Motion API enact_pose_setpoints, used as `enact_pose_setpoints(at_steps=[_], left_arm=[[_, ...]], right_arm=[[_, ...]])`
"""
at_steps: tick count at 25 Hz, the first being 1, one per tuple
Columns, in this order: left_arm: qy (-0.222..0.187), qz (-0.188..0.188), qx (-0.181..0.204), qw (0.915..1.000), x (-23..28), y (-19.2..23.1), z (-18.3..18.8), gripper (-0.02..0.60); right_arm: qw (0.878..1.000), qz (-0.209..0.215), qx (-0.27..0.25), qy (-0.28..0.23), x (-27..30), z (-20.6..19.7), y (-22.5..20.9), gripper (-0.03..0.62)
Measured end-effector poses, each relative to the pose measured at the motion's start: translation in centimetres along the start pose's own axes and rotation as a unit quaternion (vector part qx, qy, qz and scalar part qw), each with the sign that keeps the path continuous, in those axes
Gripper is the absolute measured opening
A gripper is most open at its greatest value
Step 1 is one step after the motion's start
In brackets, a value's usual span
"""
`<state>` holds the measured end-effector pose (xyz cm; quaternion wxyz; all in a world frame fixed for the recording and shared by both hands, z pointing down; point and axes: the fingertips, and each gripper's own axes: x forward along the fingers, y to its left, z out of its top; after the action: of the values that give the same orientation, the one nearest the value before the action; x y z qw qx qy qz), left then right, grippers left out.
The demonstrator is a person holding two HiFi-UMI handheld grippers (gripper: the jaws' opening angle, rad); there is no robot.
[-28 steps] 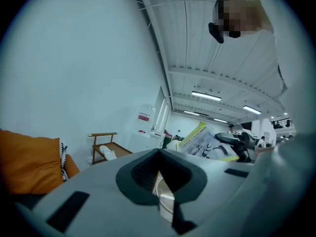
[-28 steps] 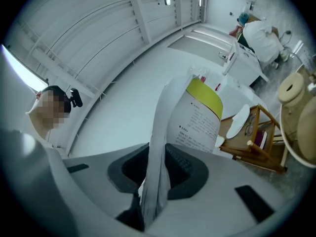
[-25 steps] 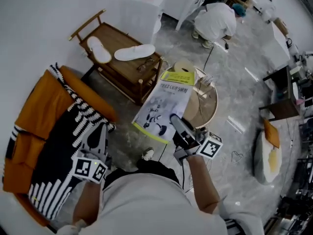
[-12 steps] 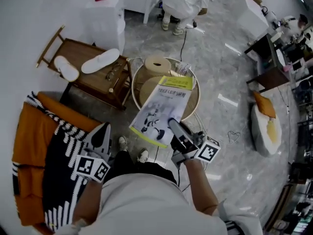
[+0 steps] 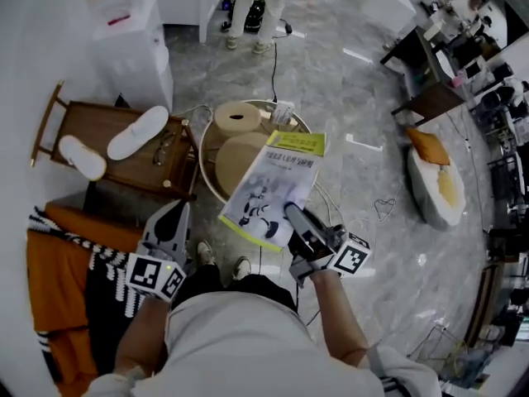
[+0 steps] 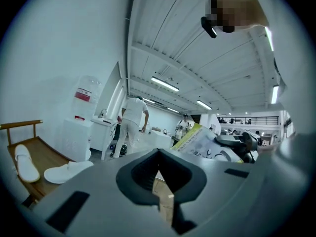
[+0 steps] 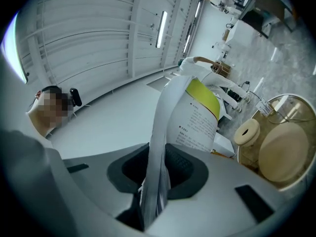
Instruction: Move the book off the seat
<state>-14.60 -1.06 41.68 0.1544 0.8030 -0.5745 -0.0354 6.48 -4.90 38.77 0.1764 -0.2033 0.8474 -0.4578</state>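
Observation:
The book (image 5: 277, 184), a thin white magazine with a yellow-green band, is held by its near edge in my right gripper (image 5: 291, 213), which is shut on it. It hangs over the front rim of a round side table (image 5: 216, 172). In the right gripper view the book (image 7: 197, 117) stands edge-on between the pads of my right gripper (image 7: 153, 191). The seat, an orange armchair (image 5: 50, 271) with a black-and-white throw, lies at the lower left with no book on it. My left gripper (image 5: 180, 208) is shut and holds nothing, and in its own view this gripper (image 6: 163, 191) points at the table.
A wooden bench (image 5: 99, 151) with two white slippers stands left of the table. A beige roll (image 5: 237, 118) lies on the table. Behind are a white cabinet (image 5: 128, 48), a person's legs (image 5: 248, 15), floor cables (image 5: 277, 64) and a floor cushion (image 5: 434, 184).
The view has swung from the armchair toward the round table. The book, still gripped by the right gripper, now hangs over the table's rim. The armchair has slid to the lower left.

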Motion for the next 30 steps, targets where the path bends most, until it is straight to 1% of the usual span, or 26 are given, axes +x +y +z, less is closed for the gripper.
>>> enact_pose_setpoints(at_steps=[2, 4, 7, 11, 15, 17, 19, 22, 24, 30], left_arm=[[0.009, -0.011, 0.010, 0.9998, 0.4, 0.0, 0.7, 0.017], [0.021, -0.019, 0.010, 0.9996, 0.8, -0.1, 0.7, 0.017], [0.038, -0.032, 0.010, 0.9987, 1.4, -0.6, 0.8, 0.017], [0.063, -0.050, 0.024, 0.9965, 1.9, -1.4, 1.9, 0.017], [0.085, -0.047, 0.034, 0.9947, 1.5, -1.8, 3.5, 0.017], [0.093, -0.045, 0.037, 0.9940, 1.3, -1.9, 3.7, 0.017], [0.101, -0.043, 0.038, 0.9933, 2.4, -1.2, 1.9, 0.017], [0.110, -0.042, 0.031, 0.9926, 6.0, 0.7, -4.2, 0.017], [0.114, -0.042, 0.028, 0.9922, 7.6, 1.3, -6.9, 0.017], [0.128, -0.028, 0.023, 0.9911, 7.7, 2.1, -9.6, 0.017]], right_arm=[[1.000, -0.006, -0.003, -0.007, 0.2, 0.2, 0.4, 0.097], [1.000, -0.012, -0.002, -0.013, 0.2, 0.2, 0.4, 0.097], [0.999, -0.021, 0.006, -0.023, 0.1, 0.3, 0.0, 0.097], [0.999, -0.035, 0.017, -0.032, 0.1, 0.4, -0.3, 0.097], [0.998, -0.048, 0.026, -0.024, -0.1, 0.3, -0.3, 0.097], [0.998, -0.056, 0.028, -0.021, -0.4, 0.0, -1.0, 0.097], [0.997, -0.064, 0.031, -0.018, -0.3, -0.6, -4.1, 0.097], [0.996, -0.085, 0.038, -0.004, -0.3, -2.3, -12.7, 0.097], [0.994, -0.097, 0.041, 0.005, -0.6, -3.2, -16.8, 0.097], [0.992, -0.110, 0.052, 0.027, -0.7, -5.2, -21.9, 0.095]])
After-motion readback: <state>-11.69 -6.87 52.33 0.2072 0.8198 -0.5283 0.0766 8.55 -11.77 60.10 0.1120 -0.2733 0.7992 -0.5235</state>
